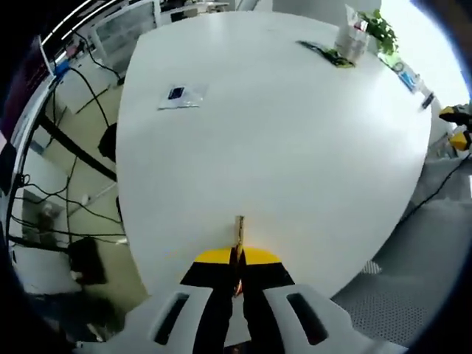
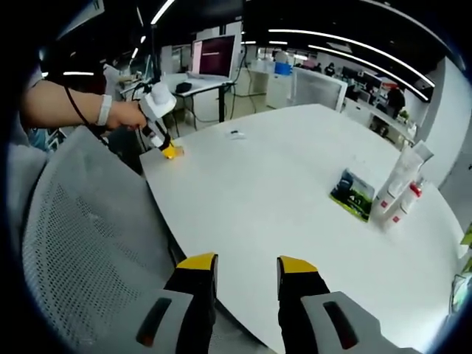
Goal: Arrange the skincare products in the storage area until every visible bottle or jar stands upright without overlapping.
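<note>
White skincare bottles, red-capped, upright.

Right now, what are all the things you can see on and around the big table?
Table: one, white, rounded, taking up the middle of both views.
Skincare products: a small cluster, white with red bits, upright near the table's far right edge in the right gripper view; exact count too small to tell.
Green packet: one, green and dark, just left of that cluster.
Small flat packet: one, clear with a dark patch, lying alone on the table.
Potted plant: one, green, behind the products in the left gripper view.
Mesh chair: one, grey, beside the table.
Left gripper: yellow and black tips, jaws closed together at the table's edge.
Right gripper: yellow and black tips, jaws apart.
Hand: one, holding the left gripper.
</note>
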`<action>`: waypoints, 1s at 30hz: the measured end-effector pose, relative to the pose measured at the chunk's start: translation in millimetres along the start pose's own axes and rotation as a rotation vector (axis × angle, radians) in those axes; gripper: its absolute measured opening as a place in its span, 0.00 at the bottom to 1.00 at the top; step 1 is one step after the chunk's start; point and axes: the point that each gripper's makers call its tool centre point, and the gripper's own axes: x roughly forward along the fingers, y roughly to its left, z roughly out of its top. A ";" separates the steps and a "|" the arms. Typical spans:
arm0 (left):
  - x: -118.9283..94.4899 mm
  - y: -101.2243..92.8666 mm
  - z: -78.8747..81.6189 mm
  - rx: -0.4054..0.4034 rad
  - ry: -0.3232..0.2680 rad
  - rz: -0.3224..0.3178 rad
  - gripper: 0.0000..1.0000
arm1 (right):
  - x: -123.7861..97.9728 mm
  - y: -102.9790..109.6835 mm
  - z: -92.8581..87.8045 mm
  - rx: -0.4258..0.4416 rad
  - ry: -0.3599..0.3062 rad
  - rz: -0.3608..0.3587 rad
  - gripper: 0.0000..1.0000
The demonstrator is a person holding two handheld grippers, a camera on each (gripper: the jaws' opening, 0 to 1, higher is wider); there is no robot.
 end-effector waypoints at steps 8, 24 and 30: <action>-33.3 -85.8 46.9 0.127 -0.156 -0.151 0.00 | -1.4 -1.5 3.5 0.015 -0.018 -0.006 0.27; -81.5 -181.0 40.1 0.365 -0.289 -0.213 0.00 | -14.6 25.4 48.2 0.046 -0.174 0.094 0.28; -110.0 -193.1 51.5 0.262 -0.469 -0.295 0.00 | -16.5 64.6 68.8 0.020 -0.247 0.179 0.26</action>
